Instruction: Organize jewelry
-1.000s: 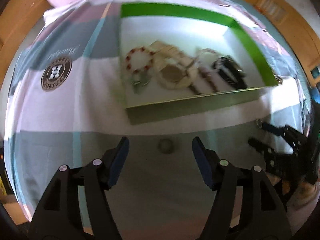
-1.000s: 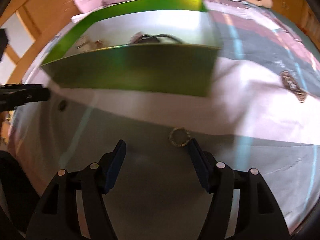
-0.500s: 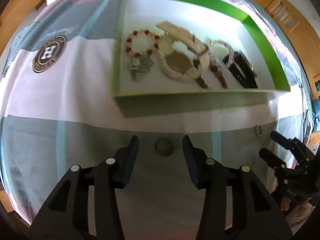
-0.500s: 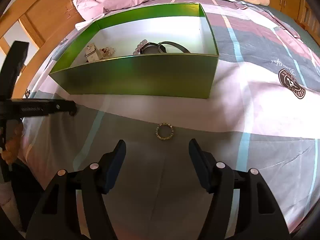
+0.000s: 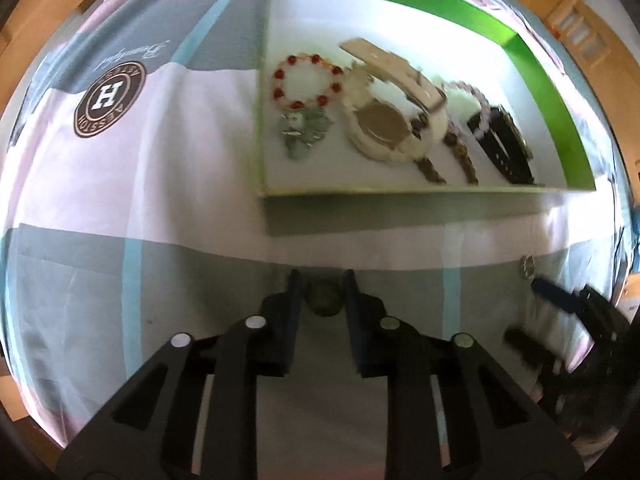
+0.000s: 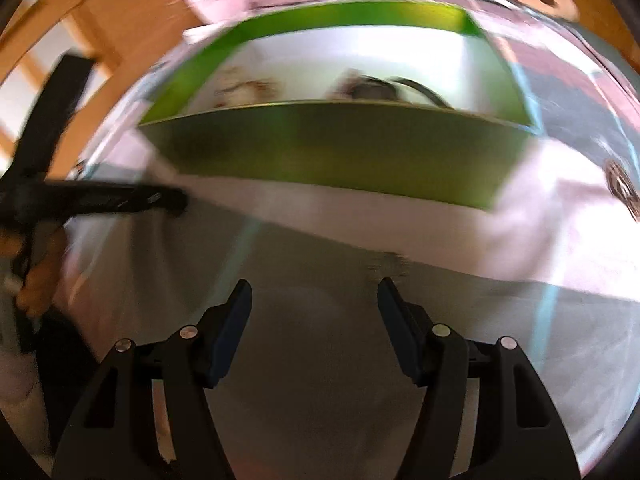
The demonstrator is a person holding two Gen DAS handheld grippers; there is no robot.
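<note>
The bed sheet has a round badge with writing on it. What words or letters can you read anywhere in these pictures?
"H": big white letter in the middle of the round brown badge printed on the bed sheet.
Ring of letters around the badge: upside down and too blurred to read surely.
Cursive word above the badge: upside down, unreadable.
Second badge in the right wrist view: blurred, unreadable.

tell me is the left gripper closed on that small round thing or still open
Shut on it: the left gripper has both fingers against the small round piece on the bedsheet.
</note>
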